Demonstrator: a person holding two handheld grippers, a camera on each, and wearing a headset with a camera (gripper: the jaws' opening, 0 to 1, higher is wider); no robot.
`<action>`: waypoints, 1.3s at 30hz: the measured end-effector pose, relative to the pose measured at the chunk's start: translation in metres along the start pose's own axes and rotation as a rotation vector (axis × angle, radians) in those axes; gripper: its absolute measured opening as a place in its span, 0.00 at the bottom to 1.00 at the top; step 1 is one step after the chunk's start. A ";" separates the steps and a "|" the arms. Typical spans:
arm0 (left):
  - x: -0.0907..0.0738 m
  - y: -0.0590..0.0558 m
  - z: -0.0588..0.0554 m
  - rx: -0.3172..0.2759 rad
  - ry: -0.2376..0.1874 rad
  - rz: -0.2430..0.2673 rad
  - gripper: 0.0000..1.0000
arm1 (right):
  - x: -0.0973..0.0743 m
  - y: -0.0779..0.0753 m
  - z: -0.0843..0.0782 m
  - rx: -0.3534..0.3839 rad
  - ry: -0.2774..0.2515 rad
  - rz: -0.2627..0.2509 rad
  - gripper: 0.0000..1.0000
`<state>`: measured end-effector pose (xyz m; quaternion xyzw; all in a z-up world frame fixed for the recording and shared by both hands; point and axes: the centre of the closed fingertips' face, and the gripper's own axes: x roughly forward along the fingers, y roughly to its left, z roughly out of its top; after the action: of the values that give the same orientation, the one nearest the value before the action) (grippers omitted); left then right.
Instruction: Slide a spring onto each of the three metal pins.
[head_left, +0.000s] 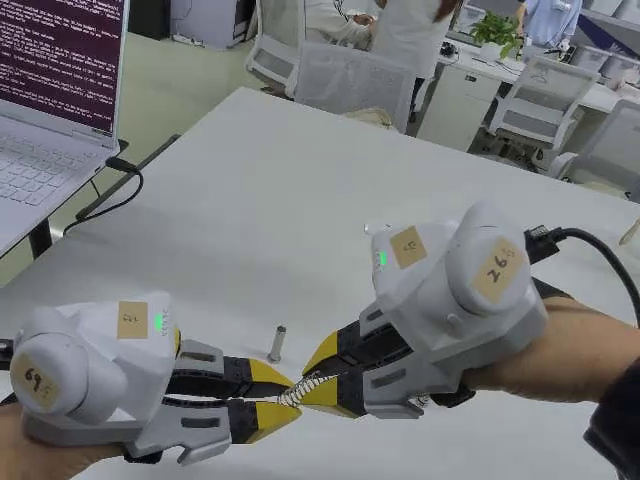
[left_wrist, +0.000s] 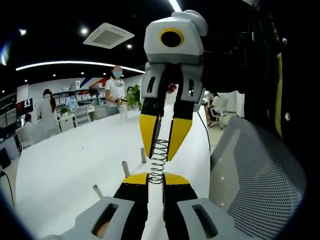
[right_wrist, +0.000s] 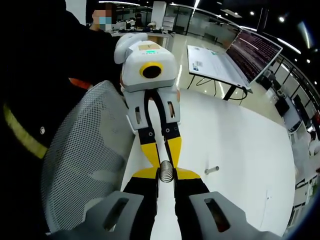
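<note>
Left gripper view gives me 3 pins upright on the white table; head view catches 1. I see 1 spring stretched between both claws, near the pins, on none: left claw pinched nearly closed on one end, right claw clamping the other.

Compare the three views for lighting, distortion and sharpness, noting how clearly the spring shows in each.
Head view: even, soft light, faint shadows on the table, spring small but distinct. Left gripper view: fisheye bends the table edge, ceiling lights glare, spring coils crisp. Right gripper view: spring end-on and slightly soft, table washed bright.
</note>
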<state>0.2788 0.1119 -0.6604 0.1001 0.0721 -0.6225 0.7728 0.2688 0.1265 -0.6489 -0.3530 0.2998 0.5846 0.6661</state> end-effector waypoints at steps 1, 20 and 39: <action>0.000 0.000 0.001 -0.002 -0.006 0.001 0.02 | 0.001 0.000 0.000 -0.001 0.002 0.000 0.08; 0.000 -0.002 0.003 0.002 -0.001 -0.005 0.02 | 0.008 0.001 -0.001 -0.015 0.053 0.046 0.08; -0.002 0.005 -0.004 -0.011 0.009 0.031 0.09 | 0.008 -0.009 0.004 -0.043 0.119 0.080 0.08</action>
<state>0.2836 0.1159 -0.6636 0.1000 0.0774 -0.6096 0.7826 0.2788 0.1339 -0.6519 -0.3890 0.3402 0.5951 0.6155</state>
